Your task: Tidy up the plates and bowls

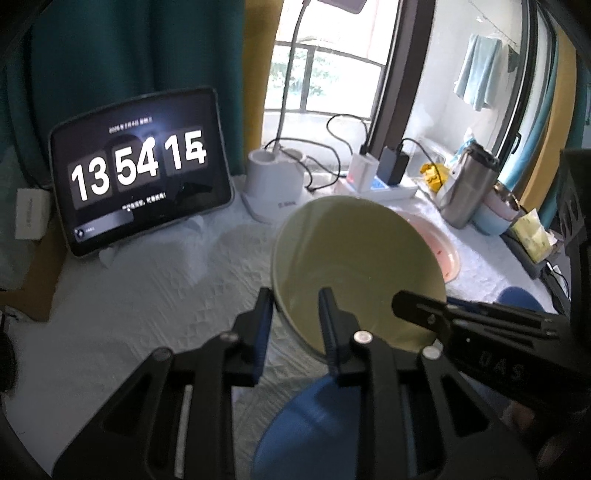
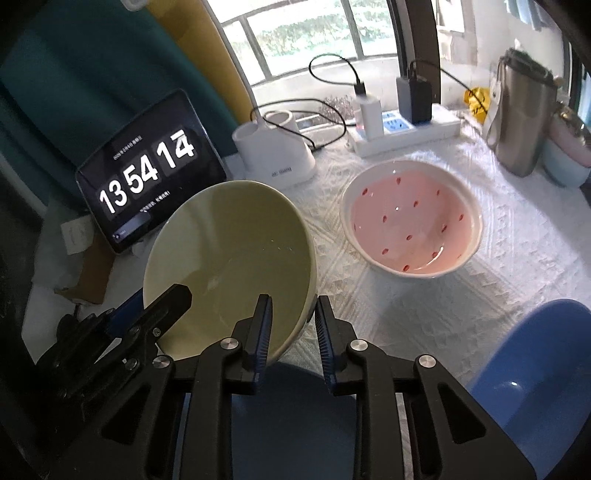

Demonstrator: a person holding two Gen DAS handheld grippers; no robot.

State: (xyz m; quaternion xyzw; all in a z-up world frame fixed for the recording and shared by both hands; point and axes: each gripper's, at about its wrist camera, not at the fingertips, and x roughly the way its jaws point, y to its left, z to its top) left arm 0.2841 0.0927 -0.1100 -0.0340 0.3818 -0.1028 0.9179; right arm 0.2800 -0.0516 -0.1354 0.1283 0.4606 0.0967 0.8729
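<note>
While both tongs pinch one pale green bowl (image 2: 229,266) by its rim | left tongs (image 1: 295,332) nearly closed on its 7 o'clock edge | right tongs (image 2: 291,332) clamp its 5 o'clock edge | bowl tilted above the bench (image 2: 424,314) | pink bowl (image 2: 412,221) at 2 o'clock | blue plate (image 1: 314,428) beneath | clock tablet (image 2: 147,173) at 11.

Table covered with white quilted cloth (image 2: 424,306). Daylight through barred window (image 2: 295,33) behind it, greenery outside. Teal curtain (image 1: 122,51) at left, yellow curtain (image 2: 192,48) beside it. Dark window frame (image 1: 402,74) to the right of the window; past it a pale blue towel (image 1: 476,70) hangs on a line. Cardboard (image 2: 88,277) at table's left edge
</note>
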